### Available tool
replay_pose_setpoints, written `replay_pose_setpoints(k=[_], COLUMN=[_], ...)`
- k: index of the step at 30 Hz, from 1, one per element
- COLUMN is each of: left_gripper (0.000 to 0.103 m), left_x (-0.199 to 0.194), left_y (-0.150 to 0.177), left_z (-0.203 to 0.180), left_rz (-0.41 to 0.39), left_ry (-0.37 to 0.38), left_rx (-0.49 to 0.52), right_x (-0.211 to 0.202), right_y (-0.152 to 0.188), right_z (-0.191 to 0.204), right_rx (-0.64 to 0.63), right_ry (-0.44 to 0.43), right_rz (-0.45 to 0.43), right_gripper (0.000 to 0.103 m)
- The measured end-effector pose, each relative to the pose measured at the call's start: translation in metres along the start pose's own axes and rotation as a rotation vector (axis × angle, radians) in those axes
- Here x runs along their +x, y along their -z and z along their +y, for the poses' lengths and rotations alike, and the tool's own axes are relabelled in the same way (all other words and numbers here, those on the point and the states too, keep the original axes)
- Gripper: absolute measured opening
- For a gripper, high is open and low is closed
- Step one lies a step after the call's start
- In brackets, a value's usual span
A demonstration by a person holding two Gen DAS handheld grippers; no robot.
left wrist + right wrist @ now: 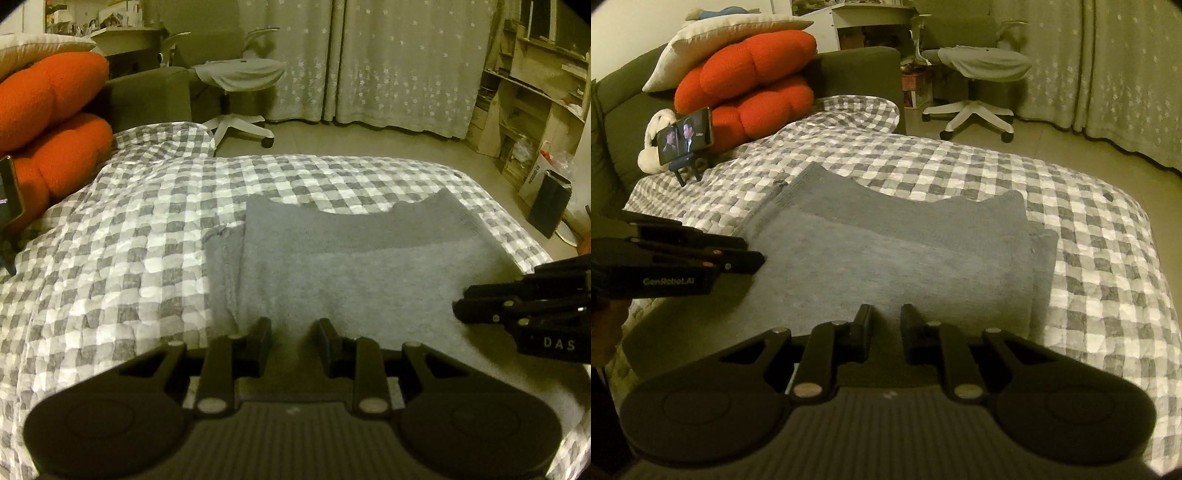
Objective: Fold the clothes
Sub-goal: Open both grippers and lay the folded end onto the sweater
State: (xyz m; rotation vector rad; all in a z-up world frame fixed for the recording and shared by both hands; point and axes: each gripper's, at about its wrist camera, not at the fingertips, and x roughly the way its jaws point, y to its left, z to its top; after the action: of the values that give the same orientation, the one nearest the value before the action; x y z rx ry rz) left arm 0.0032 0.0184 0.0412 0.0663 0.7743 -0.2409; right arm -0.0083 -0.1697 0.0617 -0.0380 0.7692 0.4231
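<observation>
The left tongs point(293, 334) hang low at 6 o'clock in their own view, fingers apart with nothing pinched, over the near edge of the folded grey knitted sweater point(351, 266). The right tongs point(884, 319) do likewise in theirs, a narrower gap, no cloth between. Seen from the side, one body reads "DAS", the other "GenRobot.AI". The sweater lies flat on the grey-and-white checked quilt point(1089, 229) of the bed, folded to a rectangle, a darker band and curved neckline at its far edge, a sleeve layer peeking out at the side. Toward 10 o'clock in the right view a phone on a stand point(685, 134) leans before orange puffy cushions point(750, 81). Beyond stand a white swivel chair point(979, 74) and star-patterned curtains point(388, 62).
</observation>
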Motion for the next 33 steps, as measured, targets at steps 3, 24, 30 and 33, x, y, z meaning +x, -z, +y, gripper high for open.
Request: replay_pose_setpoints(k=[3,24,30,33], left_gripper=[0.028,0.028,0.028,0.028], left_x=[0.000,0.001,0.001,0.001], left_y=[0.000,-0.001,-0.002,-0.002], left_z=[0.000,0.003,0.003,0.003], left_rz=[0.001,0.010,0.011,0.012], left_ry=[-0.001,0.001,0.002,0.001], left_rx=[-0.004,-0.020,-0.024,-0.026], right_x=[-0.001,-0.004,-0.005,-0.005], right_y=[0.000,0.001,0.002,0.002], right_z=[-0.001,-0.012,-0.013,-0.012], right_rx=[0.005,0.039,0.039,0.033], right_ry=[0.003,0.026,0.029,0.033], right_rz=[0.001,0.004,0.003,0.002], right_gripper=[0.016,0.016,0.016,0.016])
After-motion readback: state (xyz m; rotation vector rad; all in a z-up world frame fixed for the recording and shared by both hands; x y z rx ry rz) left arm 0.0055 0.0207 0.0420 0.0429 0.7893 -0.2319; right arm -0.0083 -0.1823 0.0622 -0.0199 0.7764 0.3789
